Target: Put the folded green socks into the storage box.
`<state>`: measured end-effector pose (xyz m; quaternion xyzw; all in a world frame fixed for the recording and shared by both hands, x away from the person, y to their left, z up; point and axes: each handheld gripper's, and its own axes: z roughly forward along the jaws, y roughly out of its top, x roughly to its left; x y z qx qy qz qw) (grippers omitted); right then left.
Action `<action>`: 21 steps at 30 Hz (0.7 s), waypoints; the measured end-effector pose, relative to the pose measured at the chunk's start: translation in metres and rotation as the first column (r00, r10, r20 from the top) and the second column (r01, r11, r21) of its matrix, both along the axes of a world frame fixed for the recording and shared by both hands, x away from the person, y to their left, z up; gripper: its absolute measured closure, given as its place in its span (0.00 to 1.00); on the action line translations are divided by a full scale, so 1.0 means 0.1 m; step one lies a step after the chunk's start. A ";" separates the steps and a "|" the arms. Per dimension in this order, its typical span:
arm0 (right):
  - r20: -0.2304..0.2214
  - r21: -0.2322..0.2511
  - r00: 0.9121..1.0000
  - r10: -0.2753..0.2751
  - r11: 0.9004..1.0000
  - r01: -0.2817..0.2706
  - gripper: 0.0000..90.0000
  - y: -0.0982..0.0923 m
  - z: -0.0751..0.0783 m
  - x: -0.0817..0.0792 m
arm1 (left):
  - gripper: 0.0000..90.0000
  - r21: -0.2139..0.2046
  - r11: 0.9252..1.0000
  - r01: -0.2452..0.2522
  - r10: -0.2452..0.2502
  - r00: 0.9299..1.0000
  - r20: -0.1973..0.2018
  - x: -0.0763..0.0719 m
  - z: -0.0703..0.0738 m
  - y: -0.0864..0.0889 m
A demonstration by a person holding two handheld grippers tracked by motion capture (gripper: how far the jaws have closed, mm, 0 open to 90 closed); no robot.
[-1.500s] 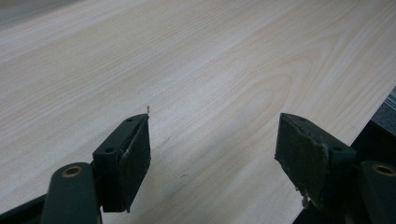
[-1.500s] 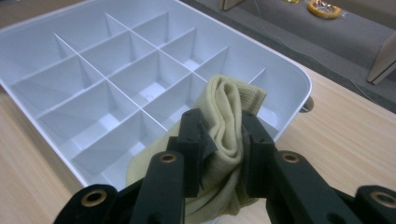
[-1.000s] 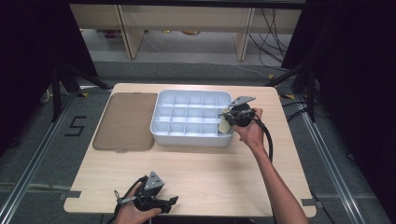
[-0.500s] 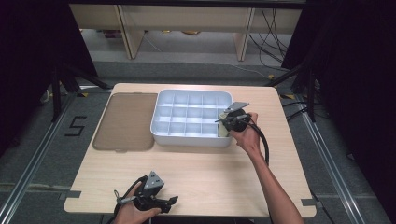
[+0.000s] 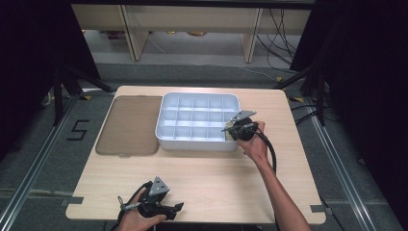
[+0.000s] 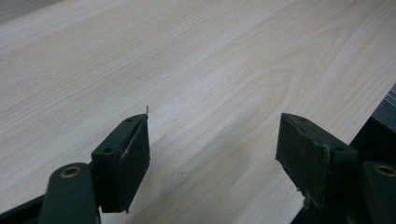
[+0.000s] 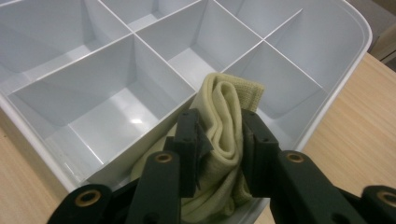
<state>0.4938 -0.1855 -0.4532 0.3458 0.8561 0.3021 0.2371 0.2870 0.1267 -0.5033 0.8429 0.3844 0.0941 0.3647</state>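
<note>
The right gripper (image 7: 219, 140), jaws just easing apart around a folded yellow cloth (image 7: 224, 116), is lowering it into the white divided tray's (image 5: 166, 139) near corner compartment, so release comes next, while the left gripper (image 6: 212, 154) rests open over the table (image 6: 210, 60).

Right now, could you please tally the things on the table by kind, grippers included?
White divided tray: 1
Brown lid: 1
Pale yellow cloth: 1
Grippers: 2, left gripper and right gripper
Total: 5
</note>
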 end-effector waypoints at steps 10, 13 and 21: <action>-0.027 0.160 0.999 -0.046 0.986 0.049 0.67 -0.13 0.15 -0.02 | 0.28 -0.005 1.000 -0.006 0.006 1.000 0.002 0.01 0.01 0.01; 0.002 0.175 0.999 -0.046 0.984 0.045 0.72 -0.16 0.21 0.01 | 0.28 -0.021 1.000 -0.010 0.011 1.000 0.003 0.00 0.02 0.01; -0.051 0.153 0.998 -0.044 0.987 0.051 0.92 -0.10 0.20 0.09 | 0.28 -0.007 1.000 -0.004 0.004 1.000 0.004 0.00 0.02 0.02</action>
